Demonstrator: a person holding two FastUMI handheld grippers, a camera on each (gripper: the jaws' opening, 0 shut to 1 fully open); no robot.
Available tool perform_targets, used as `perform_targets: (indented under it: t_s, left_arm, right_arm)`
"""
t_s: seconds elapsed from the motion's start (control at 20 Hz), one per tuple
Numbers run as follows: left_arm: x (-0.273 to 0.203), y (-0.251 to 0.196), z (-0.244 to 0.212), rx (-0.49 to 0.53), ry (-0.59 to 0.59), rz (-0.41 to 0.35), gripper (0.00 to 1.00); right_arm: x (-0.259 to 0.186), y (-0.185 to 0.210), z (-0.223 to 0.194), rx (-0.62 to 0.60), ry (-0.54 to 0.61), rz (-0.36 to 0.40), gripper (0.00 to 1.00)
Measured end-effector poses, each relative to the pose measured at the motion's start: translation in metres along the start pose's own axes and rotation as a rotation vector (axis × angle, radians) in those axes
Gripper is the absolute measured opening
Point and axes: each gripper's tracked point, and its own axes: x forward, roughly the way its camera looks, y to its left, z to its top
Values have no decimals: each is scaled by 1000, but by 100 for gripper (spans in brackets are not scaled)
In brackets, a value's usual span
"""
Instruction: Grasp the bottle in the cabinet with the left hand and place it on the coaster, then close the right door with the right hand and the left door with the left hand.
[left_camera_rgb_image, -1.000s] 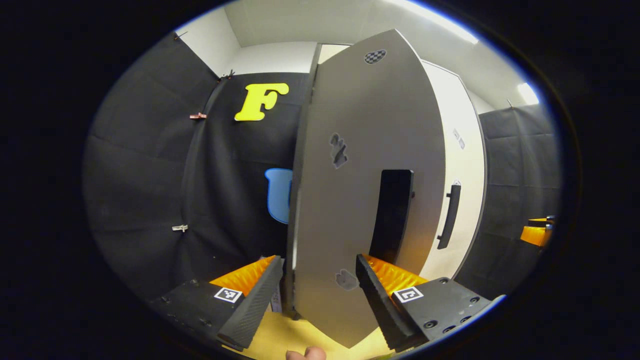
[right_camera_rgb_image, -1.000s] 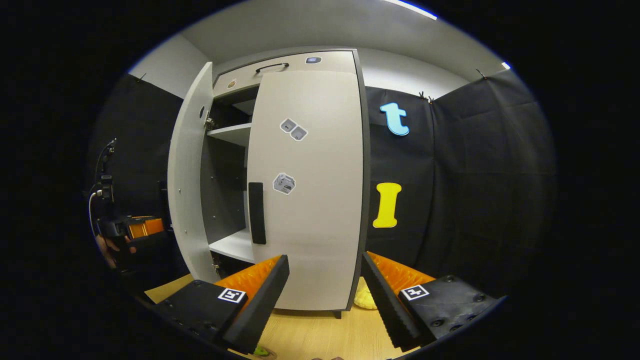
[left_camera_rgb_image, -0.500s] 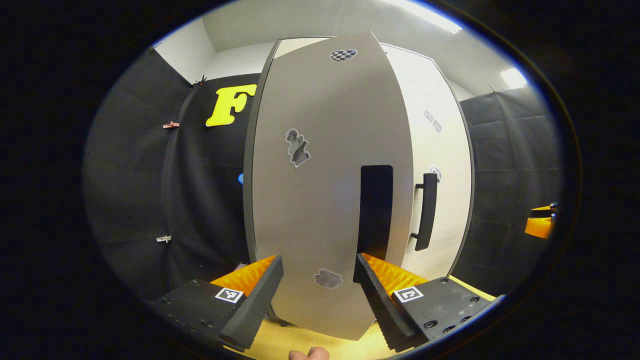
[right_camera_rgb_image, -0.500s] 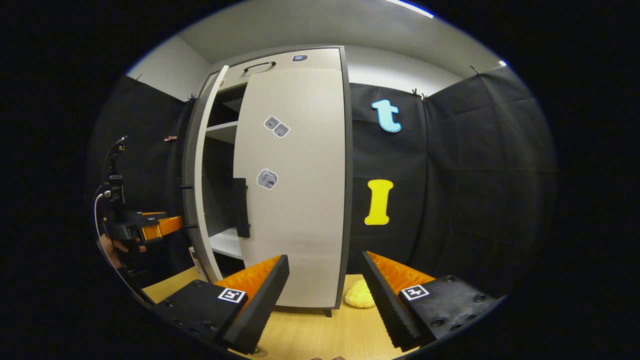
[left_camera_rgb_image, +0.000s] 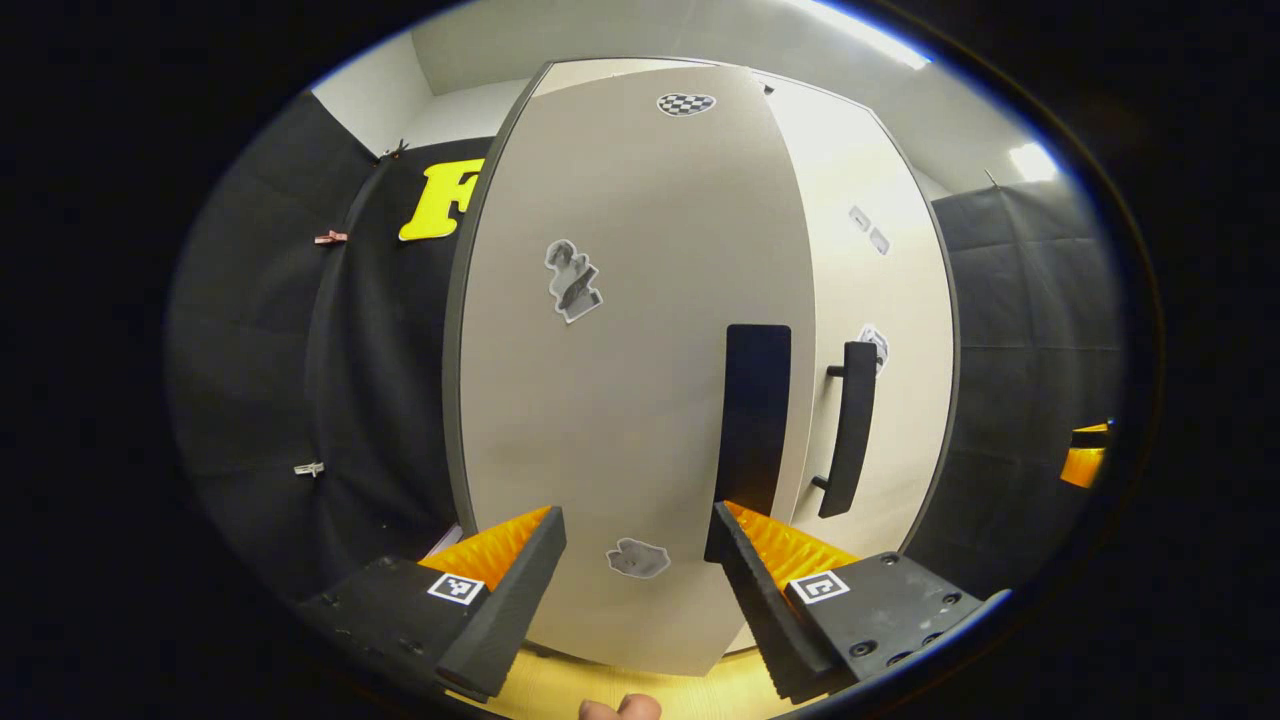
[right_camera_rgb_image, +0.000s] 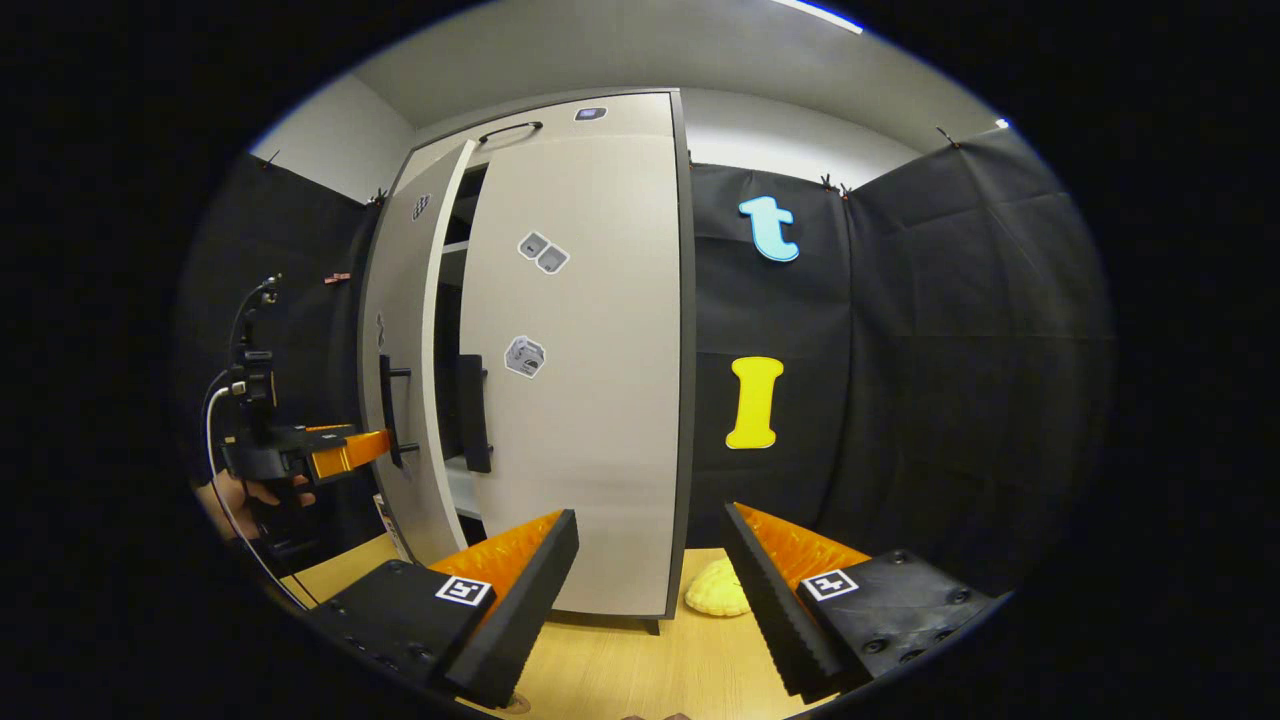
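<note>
Facing the left door (left_camera_rgb_image: 630, 380), left hand-held gripper (left_camera_rgb_image: 635, 575) spread, empty. Left door ajar beside right door (right_camera_rgb_image: 580, 400). Right hand-held gripper (right_camera_rgb_image: 650, 585) spread over table (right_camera_rgb_image: 640, 670).

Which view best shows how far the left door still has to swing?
The right gripper view: it catches the left door edge-on, with a dark gap between it and the closed right door. The left gripper view faces the left door head-on, between the open left tongs, so no gap is visible.
</note>
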Motion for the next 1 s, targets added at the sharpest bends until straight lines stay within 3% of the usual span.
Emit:
perform_targets:
  t_s: [0.4,0.45,1.0]
  left_arm:
    - [10,-5,5,-16,-20,-1,96]
    - [8,-6,4,-24,-16,-8,92]
    - [-67,8,16,29,-4,-28,95]
  right_arm:
    - [3,4,4,13,-2,8,96]
    - [3,6,6,13,-6,9,96]
    - [-7,35,29,10,-63,14,96]
